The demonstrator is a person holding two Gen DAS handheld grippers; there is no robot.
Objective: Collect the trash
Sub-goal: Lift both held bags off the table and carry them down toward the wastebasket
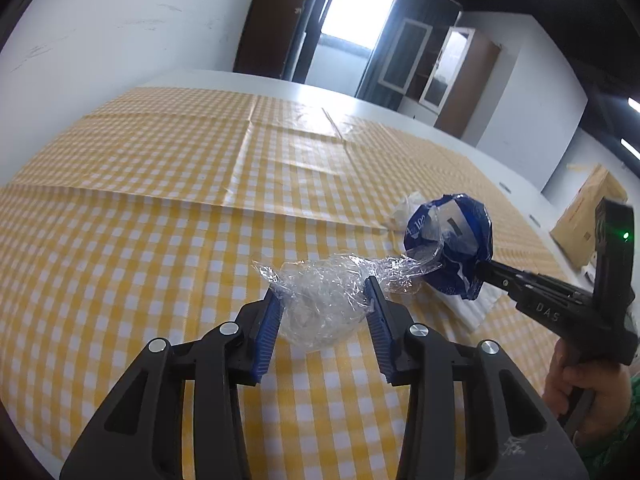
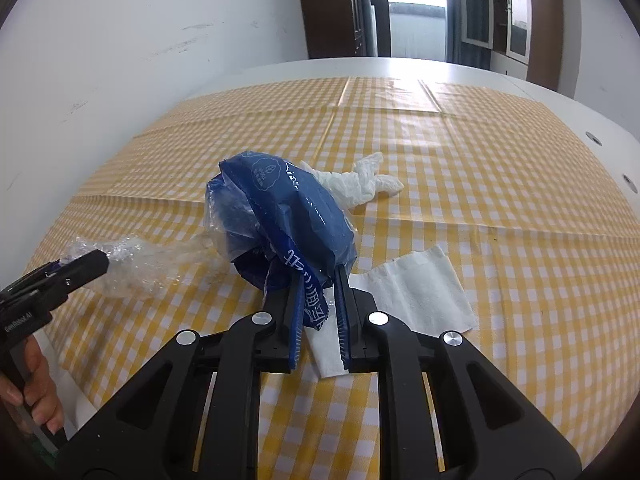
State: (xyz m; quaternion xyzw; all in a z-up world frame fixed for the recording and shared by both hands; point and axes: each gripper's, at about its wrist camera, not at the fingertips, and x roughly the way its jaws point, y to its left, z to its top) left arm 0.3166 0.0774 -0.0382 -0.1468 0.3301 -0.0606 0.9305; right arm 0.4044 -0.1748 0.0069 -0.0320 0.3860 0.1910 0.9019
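L gripper [image 1: 325,300] pinching clear plastic wad [image 1: 320,304] (apparently), checked cloth [image 1: 160,184]

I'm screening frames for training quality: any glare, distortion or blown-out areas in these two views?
Left wrist view: doorway blown out, glare streaks on the checked tablecloth, strong fisheye curvature. Right wrist view: same bright doorway, sheen on the tablecloth, dark corners; blue wrapper sharp.

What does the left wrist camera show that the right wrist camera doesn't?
Only the left wrist view: a cardboard box off the table's far side. Only the right wrist view: the whole flat napkin and the crumpled tissue in full. Both: the left gripper around the clear wrap, the right gripper shut on the blue wrapper, and the checked tablecloth.
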